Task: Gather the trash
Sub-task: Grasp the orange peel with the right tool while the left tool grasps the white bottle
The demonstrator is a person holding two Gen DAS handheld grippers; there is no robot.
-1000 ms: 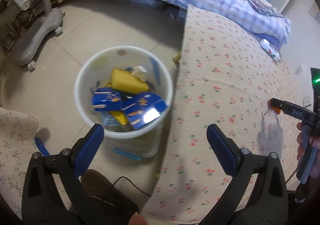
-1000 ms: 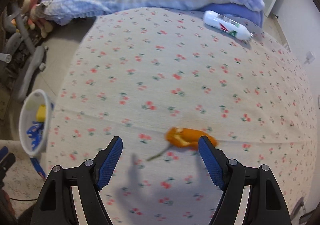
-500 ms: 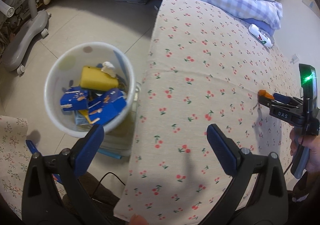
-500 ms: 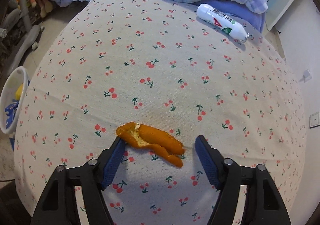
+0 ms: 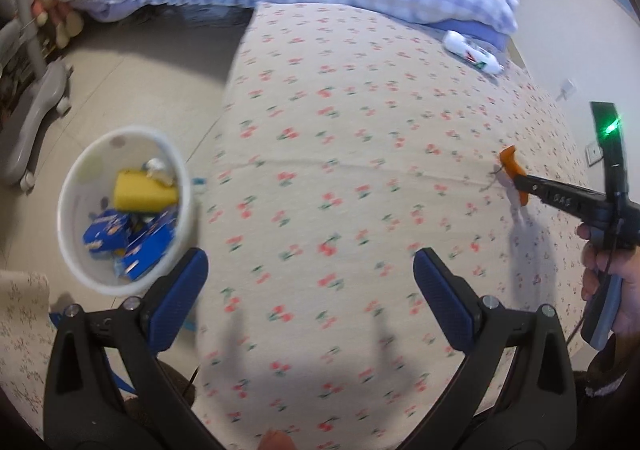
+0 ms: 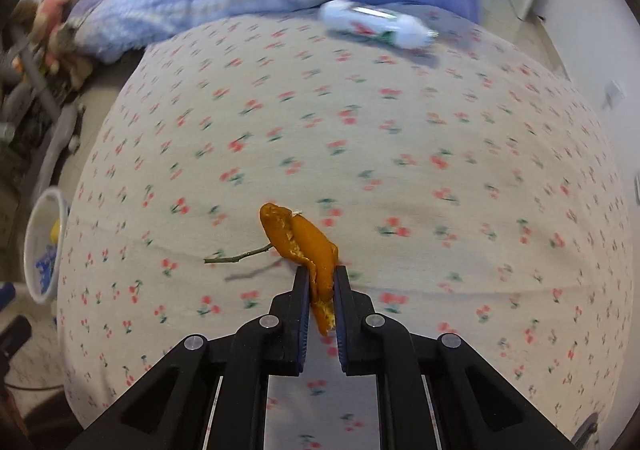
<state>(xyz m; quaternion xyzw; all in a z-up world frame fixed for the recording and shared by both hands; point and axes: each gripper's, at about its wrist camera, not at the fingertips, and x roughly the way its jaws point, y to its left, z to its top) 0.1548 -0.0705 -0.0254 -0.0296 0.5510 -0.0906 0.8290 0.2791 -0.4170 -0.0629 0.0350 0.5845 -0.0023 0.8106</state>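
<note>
You have one curled orange peel strip [image 6: 304, 246], one white plastic bottle [image 6: 380, 25], one round white plastic bin [image 5: 124, 209]

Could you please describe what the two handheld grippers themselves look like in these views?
Both the left gripper and the right gripper have black plastic arms with silver rivets and blue textured pads. Seen from the left wrist, the right gripper bears white lettering, a green light on an upright black part, and a grey-blue handle with a thin dark cable.

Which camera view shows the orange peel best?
The right wrist view: the orange peel is close and sharp, clamped between the right gripper fingers. The left wrist view shows it small, far right, partly hidden by those fingers.
</note>
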